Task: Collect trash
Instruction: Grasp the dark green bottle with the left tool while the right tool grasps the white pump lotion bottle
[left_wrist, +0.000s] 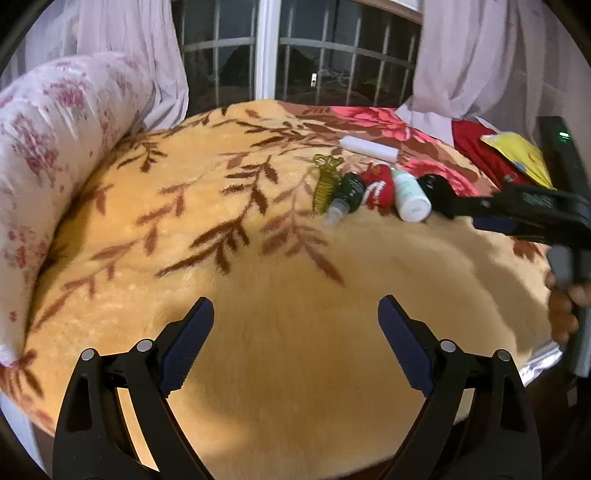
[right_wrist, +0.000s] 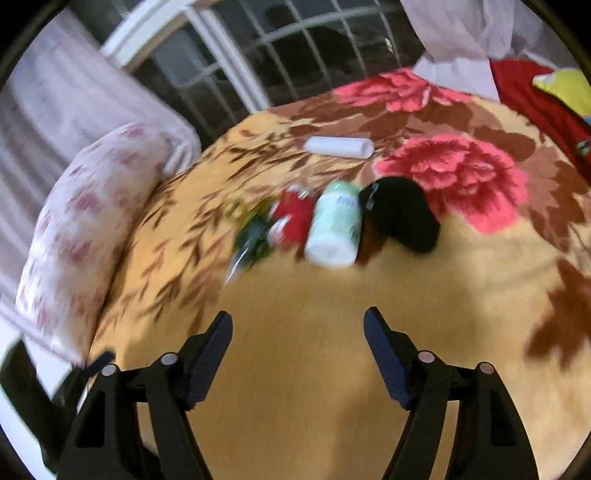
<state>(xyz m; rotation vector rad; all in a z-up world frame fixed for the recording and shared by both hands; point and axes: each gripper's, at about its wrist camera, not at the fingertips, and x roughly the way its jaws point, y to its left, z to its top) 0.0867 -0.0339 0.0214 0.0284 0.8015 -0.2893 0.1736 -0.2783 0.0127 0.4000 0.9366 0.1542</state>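
Right wrist view: white bottle (right_wrist: 334, 227) ahead of spread right claw (right_wrist: 297, 325).

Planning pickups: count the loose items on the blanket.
6: hair clip, dark bottle, red wrapper, white bottle, black object in a row; white tube behind. More may be hidden.

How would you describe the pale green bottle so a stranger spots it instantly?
On the yellow floral blanket, find the row of small items near the middle. The pale green plastic bottle lies between a red crumpled wrapper and a black object; it alone has a white base.
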